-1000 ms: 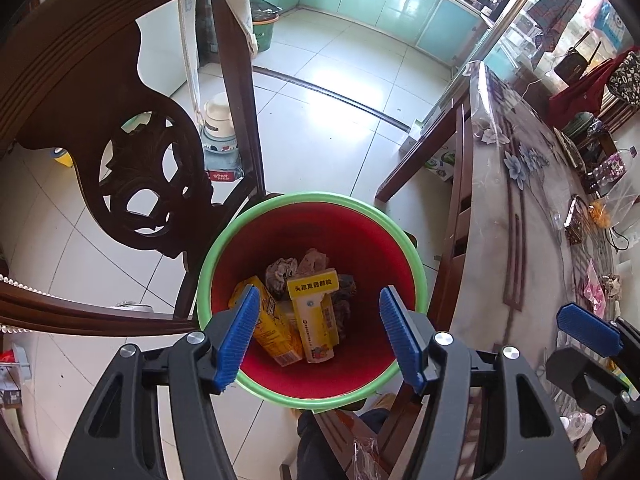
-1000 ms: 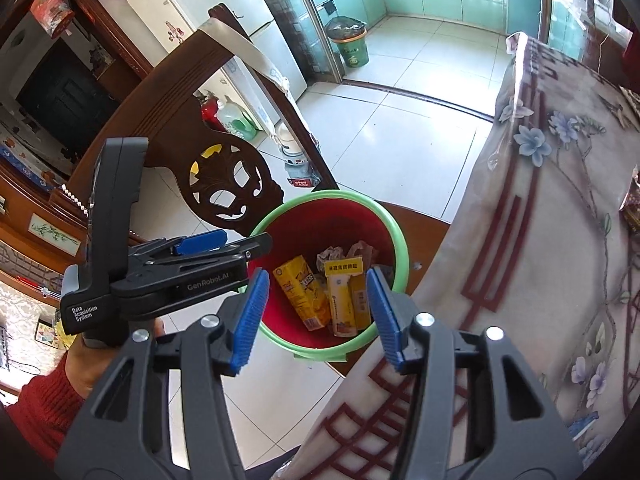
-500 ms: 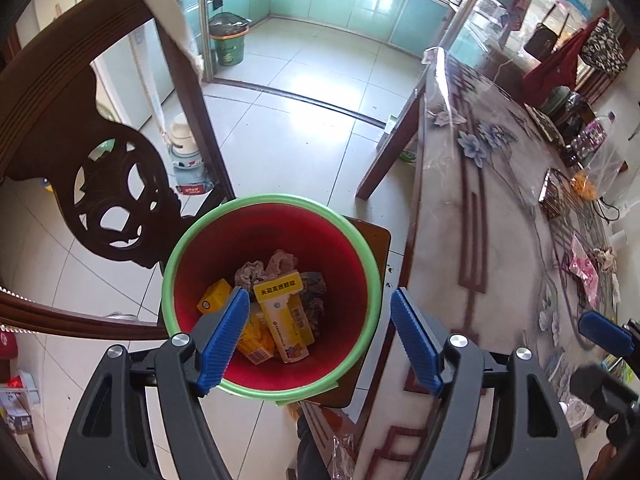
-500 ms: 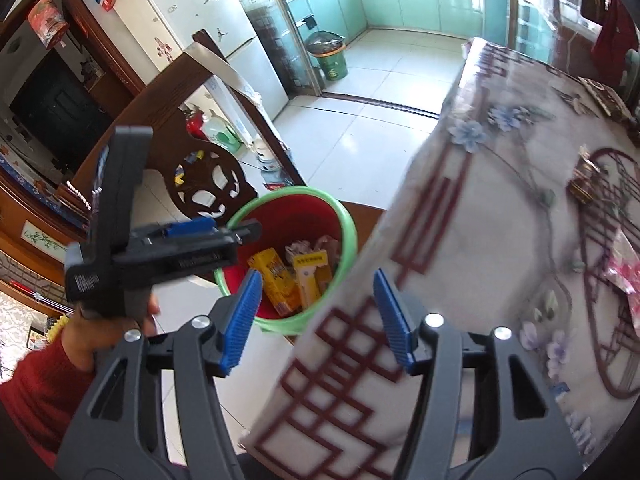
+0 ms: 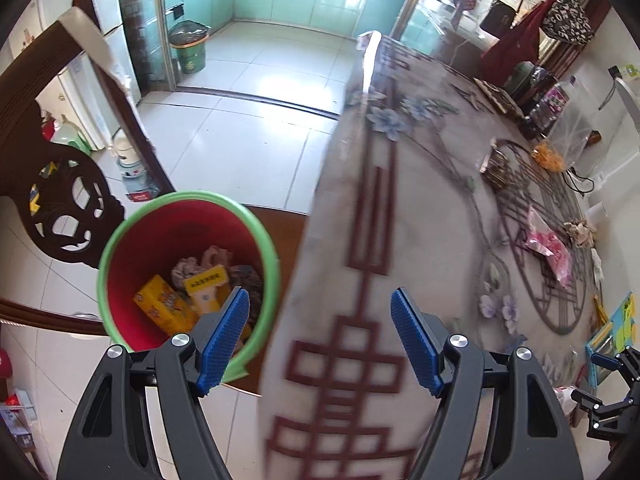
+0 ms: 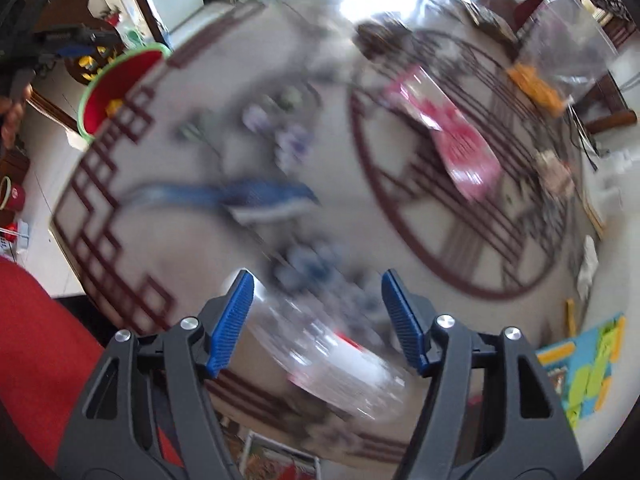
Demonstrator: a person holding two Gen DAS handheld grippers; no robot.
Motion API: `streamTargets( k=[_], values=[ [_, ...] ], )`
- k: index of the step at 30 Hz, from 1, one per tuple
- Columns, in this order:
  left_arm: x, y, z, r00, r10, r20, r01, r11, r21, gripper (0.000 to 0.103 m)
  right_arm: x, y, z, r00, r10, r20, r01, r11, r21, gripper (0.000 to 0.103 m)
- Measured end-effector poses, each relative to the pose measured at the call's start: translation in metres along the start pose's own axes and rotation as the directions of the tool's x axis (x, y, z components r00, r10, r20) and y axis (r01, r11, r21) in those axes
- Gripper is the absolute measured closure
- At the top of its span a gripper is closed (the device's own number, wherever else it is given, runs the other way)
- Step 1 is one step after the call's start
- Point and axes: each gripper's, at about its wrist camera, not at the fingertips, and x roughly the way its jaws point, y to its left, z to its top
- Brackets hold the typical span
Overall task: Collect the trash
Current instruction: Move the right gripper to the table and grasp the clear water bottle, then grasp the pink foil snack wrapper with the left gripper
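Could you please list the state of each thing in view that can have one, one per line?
Left tongs: open, empty.
Right tongs: open, empty, jaws just widened.
Bin: uncovered, partly filled with boxes and crumpled scraps.
Pink wrapper: lying on the table, not yet collected.
Crumpled paper: on the table, uncollected.
Clear bag: upright, holding orange food.

Carved chair (image 5: 60, 200) beside the bench (image 5: 420, 208); dark red bag (image 5: 516, 40) past the bench's far edge.
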Motion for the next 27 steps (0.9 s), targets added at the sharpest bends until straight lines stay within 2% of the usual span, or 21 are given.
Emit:
streamTargets(
  k=[3, 7, 12, 16, 20, 25, 27],
  values=[
    [0.004, -0.028, -0.004, 1.000, -0.011, -0.010, 0.012, 1.000, 0.018, 0.033, 0.006, -0.020, -0.025, 0.999, 0.026, -0.038, -0.027, 0.999, -0.028, 0.032],
    [0.006, -0.072, -0.008, 1.000, -0.024, -0.009, 0.024, 0.998, 0.049, 0.033, 0.017, -0.020, -0.057, 0.995, 0.063, -0.072, -0.072, 0.987, -0.140, 0.028],
    [0.007, -0.120, -0.011, 0.999, -0.039, 0.000, 0.038, 0.997, 0.071, 0.033, 0.039, -0.018, -0.075, 0.992, 0.069, -0.106, -0.090, 0.974, -0.206, 0.028],
    [0.007, -0.153, -0.011, 0.998, -0.059, 0.009, 0.058, 0.997, 0.054, 0.033, 0.051, -0.013, -0.085, 0.994, 0.053, -0.097, -0.078, 0.958, -0.276, 0.029],
    [0.002, -0.187, -0.011, 0.996, -0.082, 0.021, 0.080, 0.993, 0.083, 0.033, 0.058, -0.014, -0.085, 0.992, 0.088, -0.090, -0.110, 0.956, -0.272, 0.040],
    [0.006, -0.224, -0.004, 0.993, -0.117, 0.014, 0.115, 0.989, 0.088, 0.033, 0.069, -0.020, -0.077, 0.992, 0.106, -0.067, -0.120, 0.964, -0.238, 0.044],
    [0.013, -0.241, 0.000, 0.990, -0.142, 0.002, 0.141, 0.987, 0.080, 0.033, 0.070, -0.028, -0.072, 0.992, 0.123, -0.043, -0.128, 0.975, -0.184, 0.044]
  ],
)
